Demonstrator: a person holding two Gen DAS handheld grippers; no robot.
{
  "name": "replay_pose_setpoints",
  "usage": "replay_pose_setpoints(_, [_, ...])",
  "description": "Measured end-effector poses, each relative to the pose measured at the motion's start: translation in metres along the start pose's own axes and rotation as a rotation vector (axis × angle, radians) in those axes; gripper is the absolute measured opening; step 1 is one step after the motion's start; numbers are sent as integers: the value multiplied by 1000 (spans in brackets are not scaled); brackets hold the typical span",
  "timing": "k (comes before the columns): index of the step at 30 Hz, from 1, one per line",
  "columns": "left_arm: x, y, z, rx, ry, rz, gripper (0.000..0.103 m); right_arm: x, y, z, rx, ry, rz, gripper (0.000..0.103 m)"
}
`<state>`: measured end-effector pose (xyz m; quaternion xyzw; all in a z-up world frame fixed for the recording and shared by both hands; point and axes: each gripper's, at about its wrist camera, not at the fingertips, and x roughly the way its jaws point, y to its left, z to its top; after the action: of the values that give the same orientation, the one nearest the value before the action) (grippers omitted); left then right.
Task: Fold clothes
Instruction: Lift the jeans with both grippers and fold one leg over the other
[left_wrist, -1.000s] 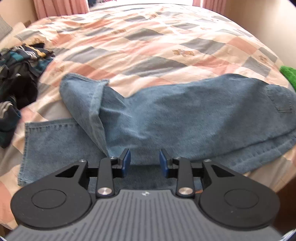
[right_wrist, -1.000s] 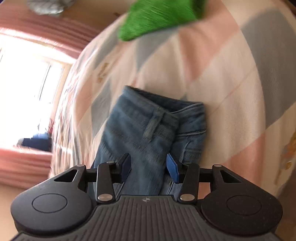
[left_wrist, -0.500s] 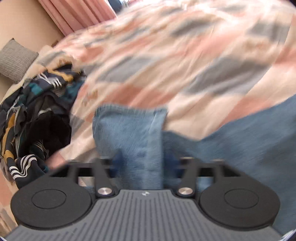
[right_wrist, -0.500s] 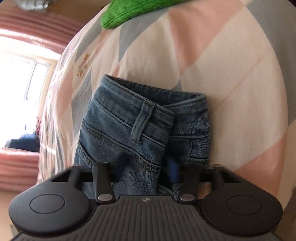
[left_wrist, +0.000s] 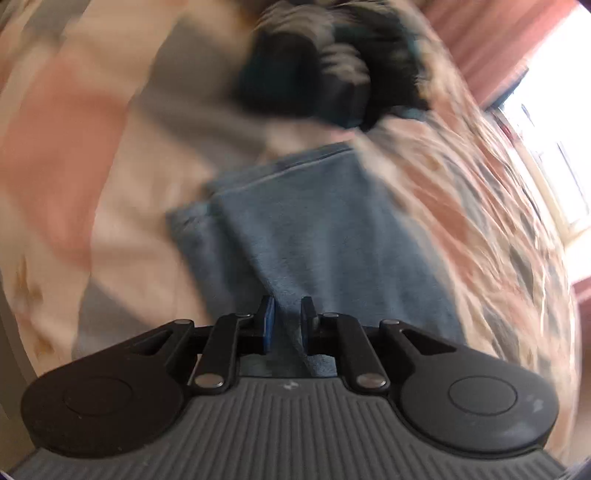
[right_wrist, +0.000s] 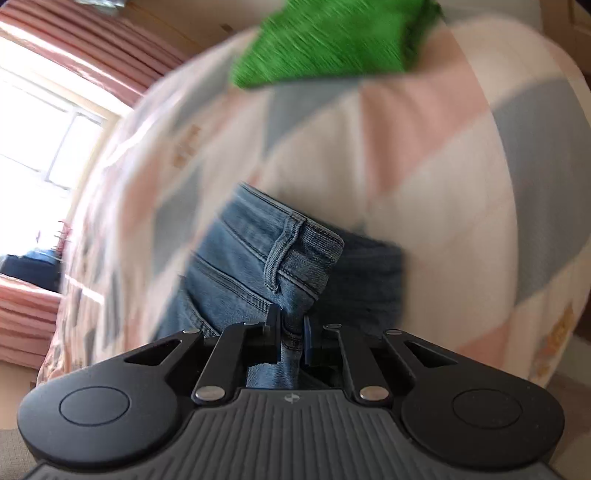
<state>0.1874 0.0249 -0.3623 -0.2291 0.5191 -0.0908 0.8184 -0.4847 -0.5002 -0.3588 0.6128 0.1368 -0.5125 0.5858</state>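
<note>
Bright day, shaky pictures.
Sun pours through my window, all white; my bedspread smears, edges bend round.

Two wrist views low over the bed, close on shared jeans, facing opposite ends.

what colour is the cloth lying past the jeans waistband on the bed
Bright green, best seen in the right wrist view, beyond the jeans.

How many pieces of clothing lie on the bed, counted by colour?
Blue jeans: 1
Green garment: 1
Dark patterned heap: 1 heap; too blurred to separate the pieces
Total: 3
</note>
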Motion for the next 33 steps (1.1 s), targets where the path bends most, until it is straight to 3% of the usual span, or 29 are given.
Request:
replay_pose_setpoints(2, [6,13,2,-89,-18,-71,24,5,-5,-1,32,5,-2,24])
replay_pose_setpoints(4, [9,14,6,-120,-29,-101,30,6,-7,-2,43,1,-5,28])
replay_pose_setpoints(6, [12,3,10,-75,-33,-89,29,5,-5,-3,30,-6,-13,21])
replay_pose_setpoints(8, [9,-12,16,3,-40,-90,1,-2,6,0,-31,-26,-14,9])
replay_pose_setpoints(13, [-41,-26,20,131,-152,-247,0,-31,16,10,-108,-80,92,6])
replay_pose_setpoints(15, [-47,-17,16,172,-155,-216,0,-33,8,12,-112,-66,94,6])
replay_pose_setpoints(20, [-15,10,-8,211,-37,-54,1,-7,-24,12,-55,13,11,7])
replay_pose_setpoints(22, [-11,10,-9,214,-43,-46,0,-9,-19,13,-66,0,22,7])
replay_pose_setpoints(26, [-34,15,-8,167,-86,-131,0,-37,-7,19,-119,-49,99,6])
replay_pose_setpoints(30, [-20,22,-19,189,-38,-71,1,-20,-23,16,-122,-4,-14,7])
replay_pose_setpoints(33, [-10,28,-20,122,-40,-75,1,-9,-26,13,-116,-3,-28,9])
